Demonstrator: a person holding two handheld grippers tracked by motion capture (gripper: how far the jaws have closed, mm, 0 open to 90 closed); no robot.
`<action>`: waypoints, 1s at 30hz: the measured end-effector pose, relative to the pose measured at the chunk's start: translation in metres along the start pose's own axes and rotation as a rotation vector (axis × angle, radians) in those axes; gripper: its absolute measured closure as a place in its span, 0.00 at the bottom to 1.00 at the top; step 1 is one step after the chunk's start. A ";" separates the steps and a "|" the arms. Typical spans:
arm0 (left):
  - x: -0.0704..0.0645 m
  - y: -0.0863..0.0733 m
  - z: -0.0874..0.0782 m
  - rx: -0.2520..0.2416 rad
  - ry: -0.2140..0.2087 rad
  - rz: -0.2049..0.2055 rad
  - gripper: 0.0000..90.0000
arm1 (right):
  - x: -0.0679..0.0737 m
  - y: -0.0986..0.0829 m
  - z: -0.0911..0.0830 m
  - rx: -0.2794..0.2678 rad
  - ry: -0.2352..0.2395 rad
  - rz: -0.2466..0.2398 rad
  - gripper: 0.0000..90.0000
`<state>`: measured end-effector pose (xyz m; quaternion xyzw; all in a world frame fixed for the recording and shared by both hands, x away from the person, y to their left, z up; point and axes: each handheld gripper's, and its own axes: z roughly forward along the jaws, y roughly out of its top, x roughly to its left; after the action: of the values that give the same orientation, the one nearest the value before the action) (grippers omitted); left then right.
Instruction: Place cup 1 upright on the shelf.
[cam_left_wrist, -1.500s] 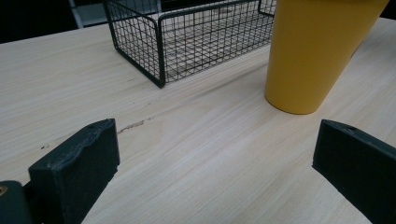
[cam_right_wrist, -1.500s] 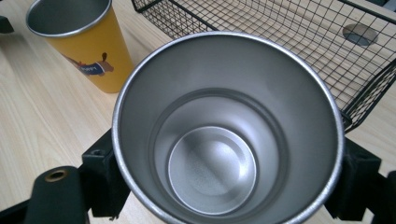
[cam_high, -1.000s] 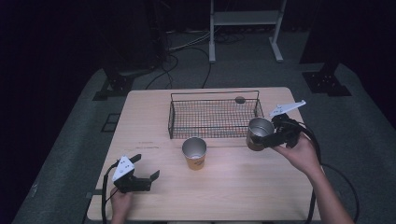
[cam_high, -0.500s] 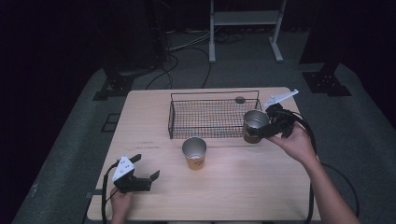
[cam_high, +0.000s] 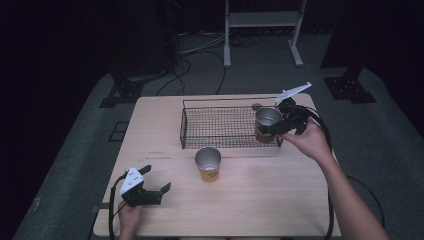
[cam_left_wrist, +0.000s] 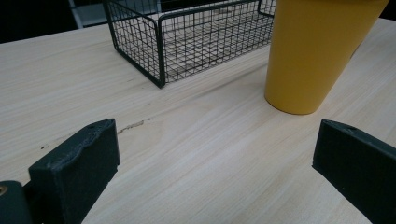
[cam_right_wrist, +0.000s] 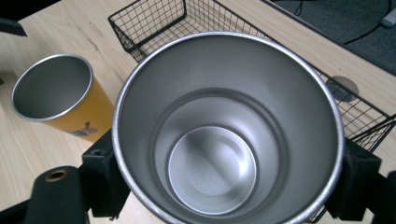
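Observation:
My right gripper (cam_high: 272, 129) is shut on a steel cup (cam_high: 267, 123), which I hold upright above the right end of the black wire basket (cam_high: 220, 127). In the right gripper view the steel cup (cam_right_wrist: 224, 130) sits empty between the jaws, above the basket (cam_right_wrist: 159, 18). A yellow cup (cam_high: 208, 163) with a steel lining stands upright on the table in front of the basket. My left gripper (cam_high: 152, 186) rests open near the front left edge. In the left gripper view the yellow cup (cam_left_wrist: 313, 51) stands ahead to the right, and the basket (cam_left_wrist: 187, 42) lies behind it.
The wooden table (cam_high: 165, 125) has bare surface left of the basket and along the front. A small round grey disc (cam_high: 256, 106) lies behind the basket's right end. Beyond the table are cables and a metal stand (cam_high: 260, 30) on the dark floor.
My right gripper has carried the steel cup left and away from me, from beside the basket's right end to over it. The left gripper has not moved.

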<state>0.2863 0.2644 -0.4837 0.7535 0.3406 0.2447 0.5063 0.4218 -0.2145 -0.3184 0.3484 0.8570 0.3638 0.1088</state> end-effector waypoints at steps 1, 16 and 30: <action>0.000 0.000 0.000 0.000 0.001 0.001 0.00 | -0.002 0.003 0.001 0.001 -0.002 0.001 0.20; 0.000 0.000 0.000 0.000 0.000 0.001 0.00 | -0.021 0.026 0.026 0.038 -0.045 0.030 0.20; 0.000 0.000 0.000 -0.001 0.000 0.001 0.00 | -0.036 0.045 0.045 0.019 -0.066 0.083 0.20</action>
<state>0.2863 0.2643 -0.4837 0.7533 0.3401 0.2449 0.5068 0.4911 -0.1920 -0.3216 0.3962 0.8413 0.3481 0.1184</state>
